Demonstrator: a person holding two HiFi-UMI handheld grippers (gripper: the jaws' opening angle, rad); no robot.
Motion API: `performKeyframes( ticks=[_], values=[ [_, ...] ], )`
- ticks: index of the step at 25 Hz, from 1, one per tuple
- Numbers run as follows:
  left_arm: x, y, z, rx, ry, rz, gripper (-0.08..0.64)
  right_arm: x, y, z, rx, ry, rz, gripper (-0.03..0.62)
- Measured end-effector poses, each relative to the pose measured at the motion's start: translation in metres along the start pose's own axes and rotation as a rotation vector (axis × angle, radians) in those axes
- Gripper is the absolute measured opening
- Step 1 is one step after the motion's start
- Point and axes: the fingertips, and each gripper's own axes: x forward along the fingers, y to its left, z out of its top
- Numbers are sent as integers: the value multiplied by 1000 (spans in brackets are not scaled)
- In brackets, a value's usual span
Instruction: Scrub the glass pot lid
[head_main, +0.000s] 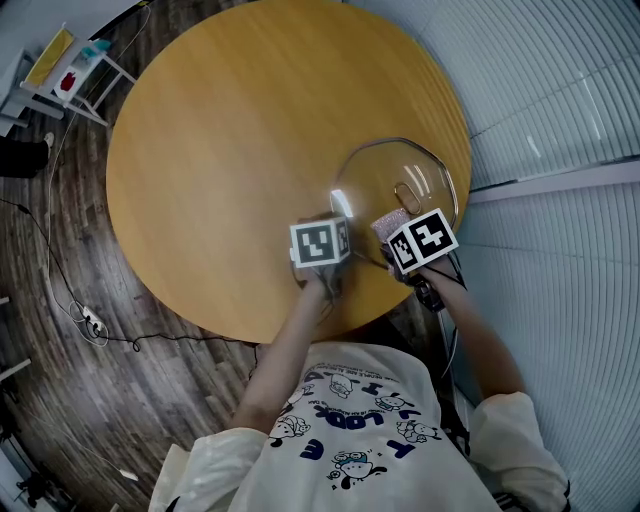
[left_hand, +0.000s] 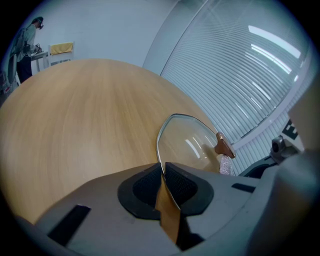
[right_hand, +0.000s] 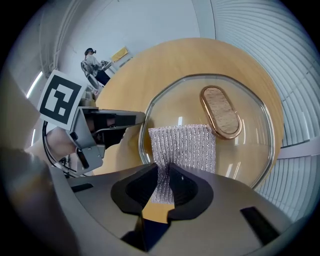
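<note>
Left gripper (left_hand: 163, 167) had its jaws closed down on the near rim of the lid (right_hand: 250, 150), thin metal edge pinched right between the pads. Right gripper (right_hand: 167, 172) was closed on a silvery mesh scrubber (right_hand: 185, 145), and the free end of that was spread over the glass just beside the knob (right_hand: 220, 111). The lid sat over the round table (head_main: 230, 150), close to the edge on the person's right. I couldn't tell whether it lay flat or was tipped up a bit.

My read: scrubbing was under way and most of the glass was yet to be covered.

Tips for doing this bit well, imo:
- The left grip was the anchor. With only a sliver of rim between the pads, a hard sideways push could probably swing the lid or pop it loose.
- Stroking toward the pinned rim looked safer than stroking away from it.
- Mesh that floppy would bunch up, so get more of it lying flat.
- Work around the knob rather than over it, and mind the table edge.
</note>
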Motion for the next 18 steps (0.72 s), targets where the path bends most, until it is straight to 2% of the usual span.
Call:
performKeyframes(
  ticks=[18],
  values=[
    [0,-1,0,-27,-13,-21,32,8,20,32,-44,-21,39,72]
  ],
)
